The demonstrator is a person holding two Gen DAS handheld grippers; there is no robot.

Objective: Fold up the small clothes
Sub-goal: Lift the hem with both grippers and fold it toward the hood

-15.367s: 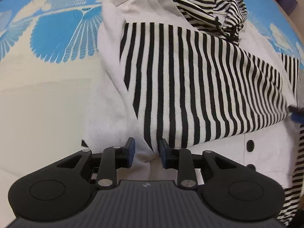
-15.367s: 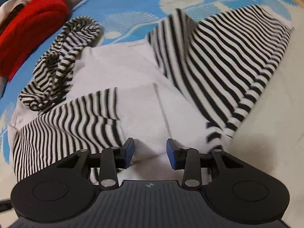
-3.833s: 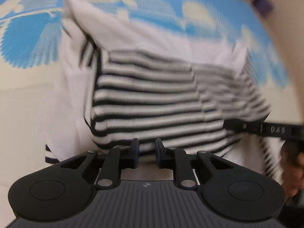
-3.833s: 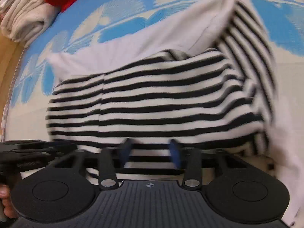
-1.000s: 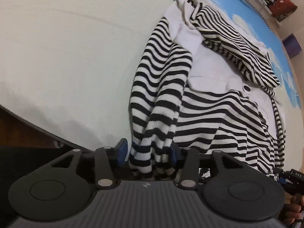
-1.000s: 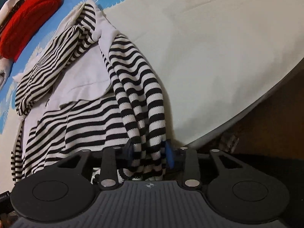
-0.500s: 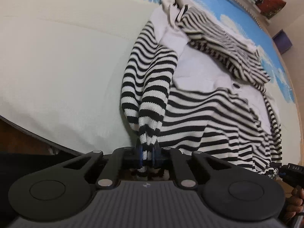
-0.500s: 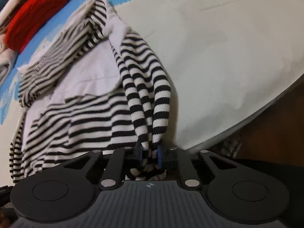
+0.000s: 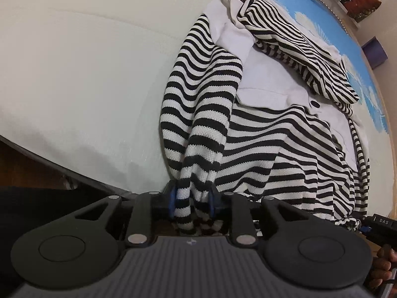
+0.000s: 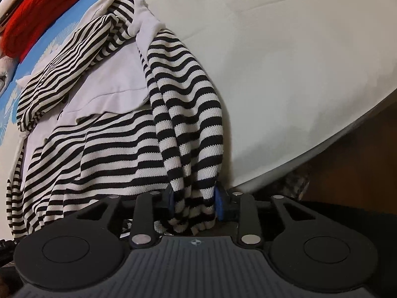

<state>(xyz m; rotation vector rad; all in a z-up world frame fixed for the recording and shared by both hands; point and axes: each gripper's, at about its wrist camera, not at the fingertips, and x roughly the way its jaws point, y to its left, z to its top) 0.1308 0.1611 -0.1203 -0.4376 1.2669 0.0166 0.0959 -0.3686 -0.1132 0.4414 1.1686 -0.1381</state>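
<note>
Both wrist cameras are sitting low at the near edge of the bed point(image 9: 74, 74), looking forward along their fingers and up across it. Each is pressing close against the same striped garment point(image 9: 260, 136) point(image 10: 111, 144), one viewing it from each side.

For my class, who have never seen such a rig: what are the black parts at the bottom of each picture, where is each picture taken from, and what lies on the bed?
There is no robot here. A person holds a two-fingered gripper in each hand, and a camera on each looks forward along its fingers.

One picture comes from the left gripper, the other from the right gripper. Each is shut on a bunched end of the same black-and-white striped knit garment with white panels, apparently a sleeve cuff.

The garment lies spread on a cream bedsheet with a blue leaf print, near the bed's edge. A folded red knit garment lies further back in the right view.
</note>
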